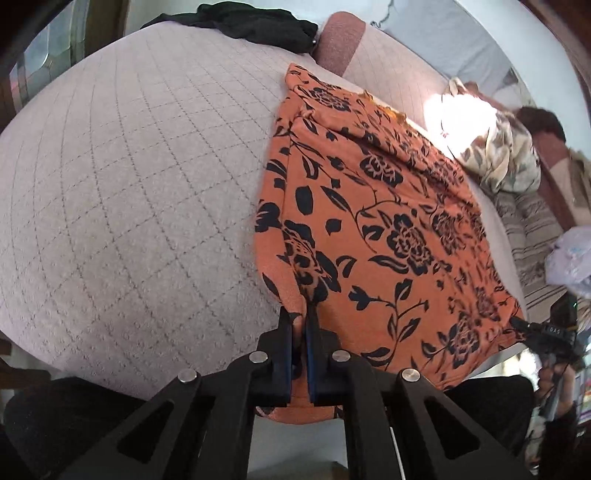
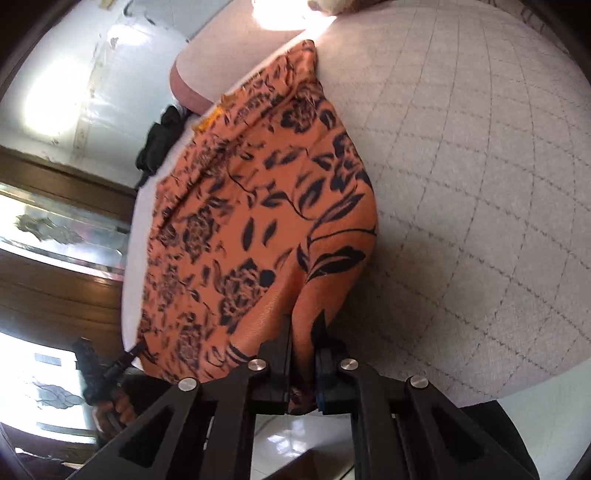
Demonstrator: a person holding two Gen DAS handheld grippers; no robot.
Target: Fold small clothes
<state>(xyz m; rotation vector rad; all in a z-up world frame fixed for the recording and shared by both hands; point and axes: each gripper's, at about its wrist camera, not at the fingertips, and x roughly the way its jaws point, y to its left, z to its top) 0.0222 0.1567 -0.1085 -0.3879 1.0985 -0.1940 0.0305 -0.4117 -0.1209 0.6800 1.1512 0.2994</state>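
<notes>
Quilted in a diamond pattern, the pale pink-grey bed point(image 1: 129, 192) fills both views, with window light washing out the far side. On it lies the orange garment point(image 1: 388, 229), printed with black flowers, spread along the near edge of the bed with its hem hanging slightly over that edge.

Each claw has a near corner. The left claw point(image 1: 301, 325) is pinched together on the garment's near left corner, a ridge of cloth gathered between its fingers. The right claw point(image 2: 304, 332) is likewise clamped on the near right corner, the fabric bunched and rising into its grip.

The cloth looks thin, soft and light: it drapes, creases easily and offers no stiffness, so it should follow wherever the corners are carried and sag between them. Corner holds seem the sensible ones for a fold, provided both are moved together to keep the edge taut; a shallow pinch might slip on so smooth a weave.

To the garment's left the bed is bare and wide, giving open room. At the far edge sit a black garment point(image 1: 251, 22) and a pink pillow point(image 1: 338, 40); a floral bundle point(image 1: 498, 151) lies toward the far right corner, well apart from the fold.
</notes>
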